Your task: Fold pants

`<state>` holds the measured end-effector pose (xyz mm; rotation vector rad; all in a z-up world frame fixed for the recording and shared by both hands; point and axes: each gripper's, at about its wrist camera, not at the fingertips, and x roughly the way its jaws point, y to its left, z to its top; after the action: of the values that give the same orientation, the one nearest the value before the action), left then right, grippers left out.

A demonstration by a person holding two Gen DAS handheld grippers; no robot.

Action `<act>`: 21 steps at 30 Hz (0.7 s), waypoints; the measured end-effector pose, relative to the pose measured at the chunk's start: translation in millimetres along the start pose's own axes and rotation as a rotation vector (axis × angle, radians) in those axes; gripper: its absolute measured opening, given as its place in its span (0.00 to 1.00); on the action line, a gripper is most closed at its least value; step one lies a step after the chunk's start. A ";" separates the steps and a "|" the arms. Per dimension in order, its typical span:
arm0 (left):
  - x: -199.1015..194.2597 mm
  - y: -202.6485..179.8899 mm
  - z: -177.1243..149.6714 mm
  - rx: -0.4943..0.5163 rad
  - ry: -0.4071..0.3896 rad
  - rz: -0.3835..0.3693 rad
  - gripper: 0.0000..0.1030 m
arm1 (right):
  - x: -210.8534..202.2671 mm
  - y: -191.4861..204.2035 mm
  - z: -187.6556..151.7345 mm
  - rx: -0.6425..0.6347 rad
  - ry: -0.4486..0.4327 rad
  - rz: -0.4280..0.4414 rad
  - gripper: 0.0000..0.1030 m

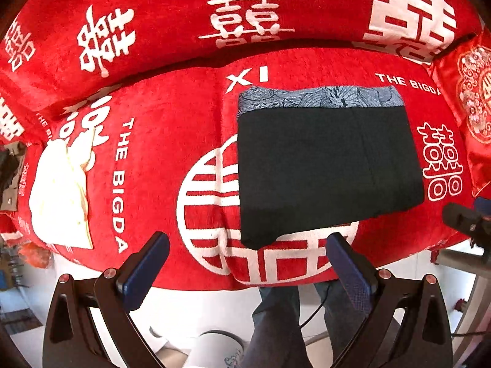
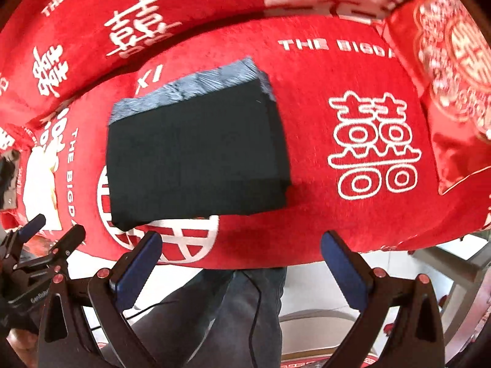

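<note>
Black pants (image 1: 325, 171) sit folded mid-frame on the red sofa cover (image 1: 172, 141), left tool (image 1: 245, 260) and right tool (image 2: 241, 257) both spread wide, empty; a careless nudge could undo that stack.

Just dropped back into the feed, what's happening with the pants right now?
The dark pants lie folded into a compact rectangle on the red printed blanket, a grey patterned band showing along the far edge. Neither gripper is touching them: the left gripper and right gripper both hover at the near edge of the sofa, jaws wide open and empty. A cream cloth sits off to the left, apart from the pants.
</note>
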<state>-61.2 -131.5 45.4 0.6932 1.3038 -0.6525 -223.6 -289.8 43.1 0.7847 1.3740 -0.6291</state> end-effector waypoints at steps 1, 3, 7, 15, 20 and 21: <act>-1.9 1.5 0.0 -0.010 0.001 0.002 0.99 | -1.4 5.8 0.4 -0.009 -0.006 -0.012 1.00; -5.4 3.3 -0.4 -0.030 0.003 0.008 0.99 | -2.4 13.7 0.0 -0.024 -0.005 -0.031 1.00; -11.3 10.3 -0.6 -0.059 0.005 0.001 0.99 | -3.9 22.3 0.3 -0.021 0.004 -0.045 1.00; -13.8 16.0 -1.6 -0.078 0.018 -0.015 0.99 | -4.3 31.5 -1.2 -0.028 0.009 -0.064 1.00; -15.5 16.9 -0.7 -0.080 0.017 -0.019 0.99 | -6.9 35.0 -2.4 -0.038 0.009 -0.069 1.00; -16.3 16.8 -0.3 -0.078 0.017 -0.023 0.99 | -7.4 35.0 -2.4 -0.037 0.009 -0.068 1.00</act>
<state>-50.9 -119.9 63.0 0.6220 1.3473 -0.6121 -198.3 -267.2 54.6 0.7142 1.4219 -0.6523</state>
